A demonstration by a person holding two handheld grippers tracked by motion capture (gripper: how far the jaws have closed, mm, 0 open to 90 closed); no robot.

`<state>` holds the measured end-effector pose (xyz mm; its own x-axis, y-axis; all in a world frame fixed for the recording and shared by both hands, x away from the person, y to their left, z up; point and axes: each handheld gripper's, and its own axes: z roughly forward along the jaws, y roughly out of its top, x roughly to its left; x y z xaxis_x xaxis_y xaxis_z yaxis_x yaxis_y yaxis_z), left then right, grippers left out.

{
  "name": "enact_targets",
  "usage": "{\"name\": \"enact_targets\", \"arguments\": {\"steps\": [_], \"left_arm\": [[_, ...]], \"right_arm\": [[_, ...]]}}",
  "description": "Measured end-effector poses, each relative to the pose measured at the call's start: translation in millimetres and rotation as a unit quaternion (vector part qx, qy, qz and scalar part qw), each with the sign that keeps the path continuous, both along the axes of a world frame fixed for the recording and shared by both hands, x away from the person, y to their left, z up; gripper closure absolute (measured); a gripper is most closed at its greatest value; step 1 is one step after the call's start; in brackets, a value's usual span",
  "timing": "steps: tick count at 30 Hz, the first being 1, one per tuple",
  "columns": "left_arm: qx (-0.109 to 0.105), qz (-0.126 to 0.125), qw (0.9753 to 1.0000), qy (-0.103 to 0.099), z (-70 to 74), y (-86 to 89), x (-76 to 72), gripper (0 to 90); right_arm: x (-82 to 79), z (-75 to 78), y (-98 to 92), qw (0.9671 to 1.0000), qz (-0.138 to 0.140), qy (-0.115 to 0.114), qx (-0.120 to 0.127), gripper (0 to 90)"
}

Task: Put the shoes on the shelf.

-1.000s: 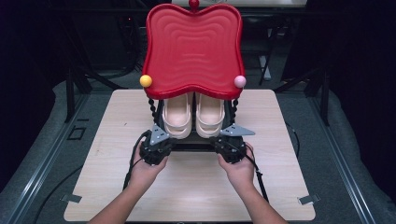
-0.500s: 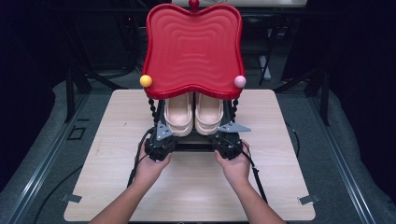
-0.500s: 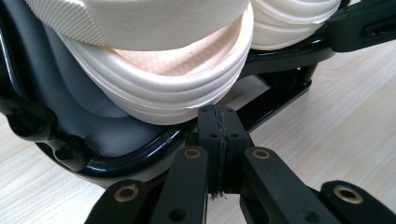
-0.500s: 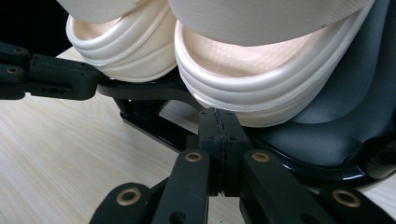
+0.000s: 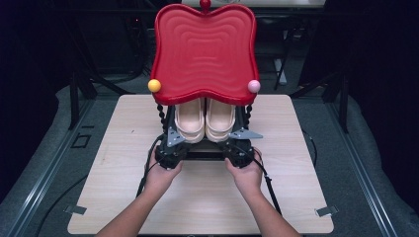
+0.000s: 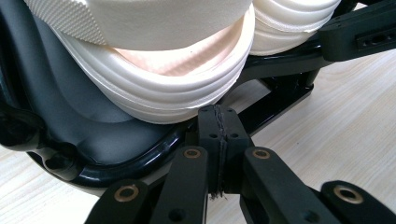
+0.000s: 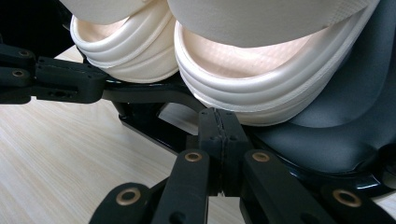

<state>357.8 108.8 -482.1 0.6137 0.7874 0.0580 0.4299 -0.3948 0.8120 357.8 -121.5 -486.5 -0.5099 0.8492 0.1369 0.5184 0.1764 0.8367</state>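
Both claws, left claw (image 6: pixel 218 154) and right claw (image 7: pixel 218 154), are clenched empty, nosed right under the cream ribbed rubber sandals (image 5: pixel 205 121) on the glossy black lower shelf (image 6: pixel 116 158).

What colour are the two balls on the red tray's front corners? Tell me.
One ball is yellow, the other ball pink; clearest in the high view.

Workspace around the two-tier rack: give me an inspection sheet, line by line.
Surface: pale wooden table, bare around the rack.
Job's things: rack with red top tray; black lower tray carrying a pair of cream slippers.
Clutter: nothing seen.
Grippers: left hand-held gripper and right hand-held gripper, jaws closed, at the black tray's front rim.
Cables: black cables trail back beside the forearms.
Surroundings: dark floor, black stand legs.
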Motion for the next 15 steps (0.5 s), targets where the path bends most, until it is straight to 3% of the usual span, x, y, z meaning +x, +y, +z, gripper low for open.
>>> {"name": "enact_targets", "arguments": {"steps": [15], "left_arm": [[-0.01,0.001,0.9999,-0.009,2.6,7.3,-4.7,90.0]], "right_arm": [[-7.7,2.7,-1.4,0.9999,0.005,-0.014,-0.007,90.0]]}}
